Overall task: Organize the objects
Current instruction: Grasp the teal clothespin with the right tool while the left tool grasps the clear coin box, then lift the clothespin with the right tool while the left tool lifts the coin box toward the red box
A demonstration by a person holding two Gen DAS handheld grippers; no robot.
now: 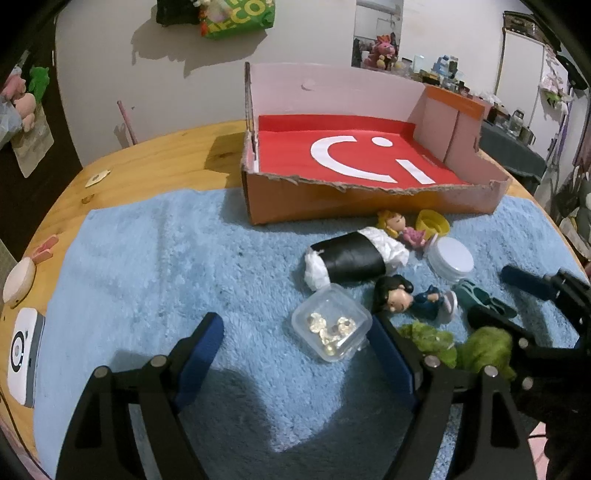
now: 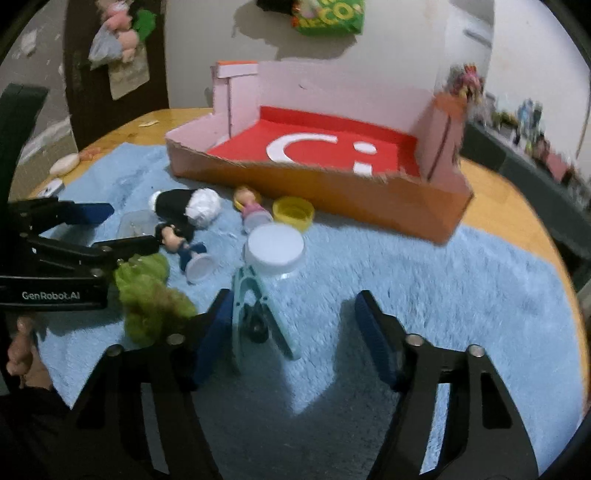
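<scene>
Here the left gripper (image 1: 295, 343) stands apart, its right finger touching the small clear plastic box of silvery bits (image 1: 331, 324) on the fluffy blue towel (image 1: 166, 258). The right gripper (image 2: 291, 328) is also apart around the pale teal plastic clip (image 2: 242, 295); whether its left pad presses it I cannot tell. The torn orange cardboard tray with red floor (image 2: 332, 199) sits behind.

This is looking like a lived-in home, a room crowded with toys and keepsakes. A round wooden table (image 1: 155, 155) is carrying a fluffy blue towel (image 1: 184, 258) as a work mat. Soft toys (image 1: 26, 99) are hanging against a dark door at the left, and a green snack bag (image 1: 240, 18) is hanging on the pale wall behind. At the right, a side counter (image 1: 513, 144) is holding jars, a pink plush figure (image 1: 384, 50) and other small clutter beside a white cabinet (image 1: 524, 62).
</scene>
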